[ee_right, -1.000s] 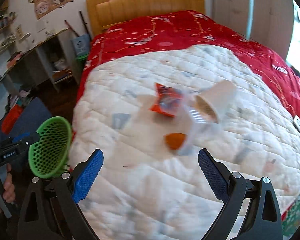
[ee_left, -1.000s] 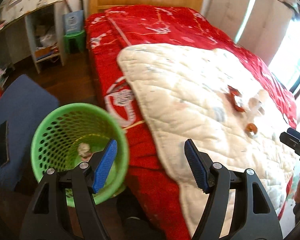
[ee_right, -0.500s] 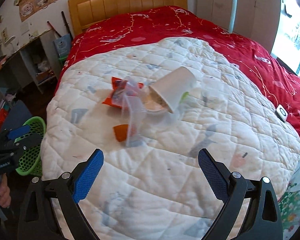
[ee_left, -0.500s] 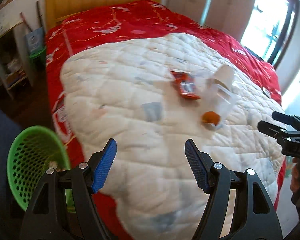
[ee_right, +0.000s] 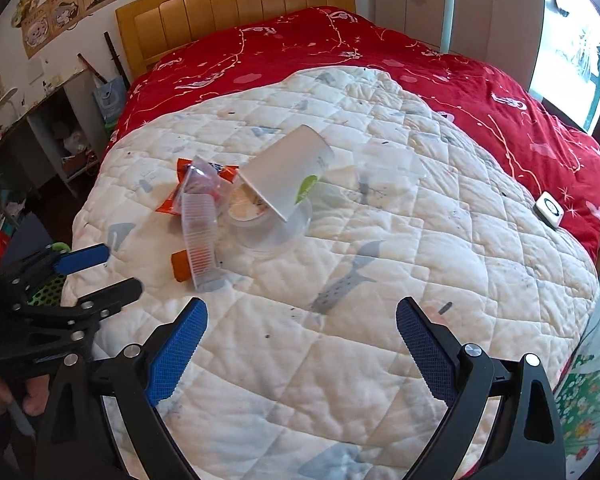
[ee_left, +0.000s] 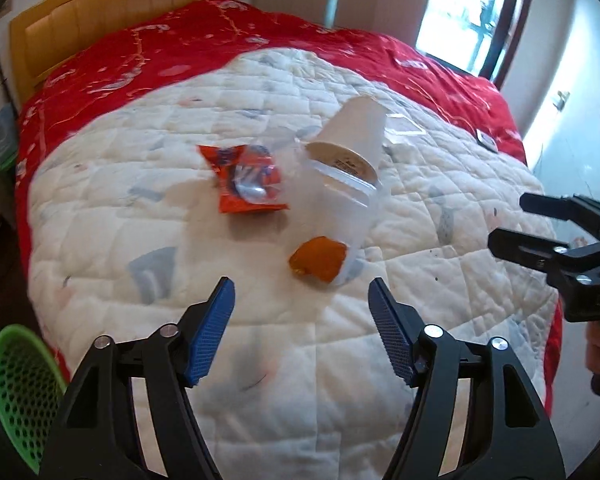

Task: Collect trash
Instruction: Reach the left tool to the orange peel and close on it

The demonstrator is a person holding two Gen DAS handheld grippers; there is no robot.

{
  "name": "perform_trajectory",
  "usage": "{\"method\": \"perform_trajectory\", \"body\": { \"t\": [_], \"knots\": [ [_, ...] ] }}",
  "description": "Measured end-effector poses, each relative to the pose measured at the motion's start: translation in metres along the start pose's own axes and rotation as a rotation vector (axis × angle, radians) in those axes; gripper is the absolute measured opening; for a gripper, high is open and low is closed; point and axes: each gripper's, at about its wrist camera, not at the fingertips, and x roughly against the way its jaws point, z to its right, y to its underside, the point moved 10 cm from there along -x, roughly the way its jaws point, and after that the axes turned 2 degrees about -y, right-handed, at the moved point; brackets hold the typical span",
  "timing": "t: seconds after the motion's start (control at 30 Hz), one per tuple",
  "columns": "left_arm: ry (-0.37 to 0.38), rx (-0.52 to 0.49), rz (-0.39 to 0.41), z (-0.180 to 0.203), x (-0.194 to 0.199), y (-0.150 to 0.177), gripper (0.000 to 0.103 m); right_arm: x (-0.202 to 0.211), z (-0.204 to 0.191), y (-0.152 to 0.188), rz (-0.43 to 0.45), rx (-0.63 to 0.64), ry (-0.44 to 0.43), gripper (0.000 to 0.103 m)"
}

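Left wrist view: the left gripper (ee_left: 302, 328), jaws apart and just narrowing, holds nothing; the orange wrapper (ee_left: 247, 178) and tipped paper cup (ee_left: 350, 138) lie mid-frame on the white quilt (ee_left: 140, 208), green basket (ee_left: 18, 390) lower left.

Right wrist view: the right gripper (ee_right: 300, 354) gapes wide and empty at bottom centre; the trash sits left of centre.

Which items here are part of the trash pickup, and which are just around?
Job: orange snack wrapper, white paper cup, clear plastic cup, orange scrap, green mesh bin.
Lying about: white quilt, red bedspread, small white device.

Left gripper (ee_left: 302, 330) swung from green basket (ee_left: 18, 384) toward bed trash, fingers (ee_left: 214, 330) closing slightly on nothing, right gripper (ee_right: 300, 350) nearer.
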Motion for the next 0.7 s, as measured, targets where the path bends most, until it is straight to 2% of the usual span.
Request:
{"method": "perform_trajectory", "body": {
  "t": [0.1,0.27,0.37,0.53,0.67,0.7],
  "knots": [
    [0.027,-0.021,-0.024,0.004,-0.015,-0.002,0.051,0.0,0.005,0.001,-0.001,0.002,0.0,0.093],
    [0.061,-0.014,-0.046,0.002,-0.036,-0.005,0.041,-0.006,0.007,0.003,-0.009,0.004,-0.009,0.093],
    [0.093,-0.002,-0.053,0.003,-0.044,-0.005,0.04,-0.01,0.005,0.003,-0.017,0.013,-0.015,0.093],
    [0.106,-0.006,-0.054,0.005,-0.055,-0.003,0.031,-0.017,-0.004,0.003,-0.024,0.03,-0.032,0.093],
    [0.111,0.009,-0.04,0.002,-0.052,-0.002,0.015,-0.021,-0.013,0.003,-0.029,0.034,-0.047,0.093],
    [0.111,0.012,-0.035,0.001,-0.051,-0.002,0.004,-0.022,-0.015,0.002,-0.029,0.033,-0.051,0.093]
  ]
}}
